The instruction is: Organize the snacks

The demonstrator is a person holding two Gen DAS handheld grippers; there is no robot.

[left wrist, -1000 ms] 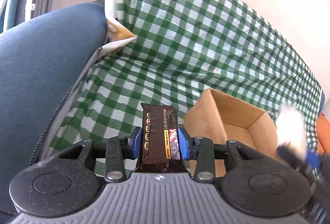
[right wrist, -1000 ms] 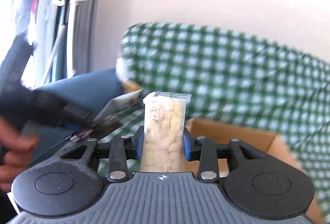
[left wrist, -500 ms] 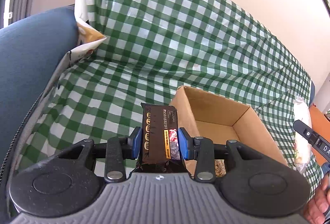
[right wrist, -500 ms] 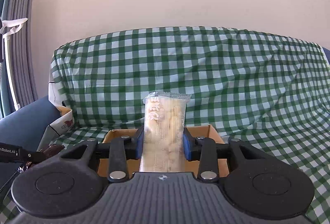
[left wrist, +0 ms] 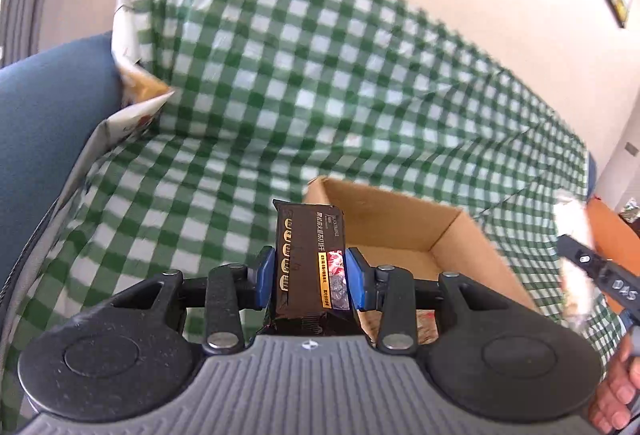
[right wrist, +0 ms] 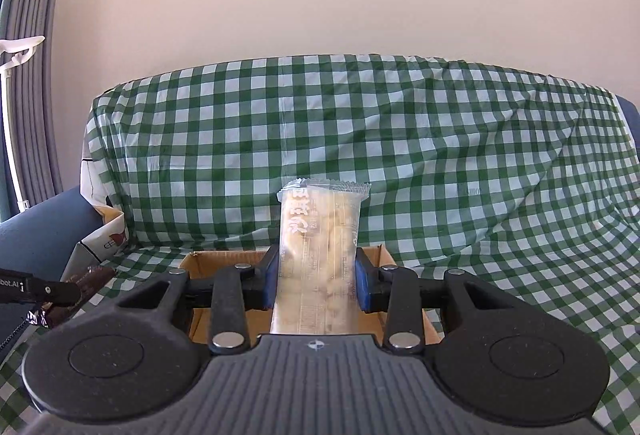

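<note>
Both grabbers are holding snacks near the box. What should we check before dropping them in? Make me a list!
1. Left gripper clamps the dark snack packet: ok.
2. Right gripper clamps the clear snack packet: ok.
3. Cardboard box open on top: ok.
4. Room left inside the box: ok, much bare floor shows.
5. Packets directly above the opening: cannot tell.
6. Grippers apart from each other: ok.
</note>
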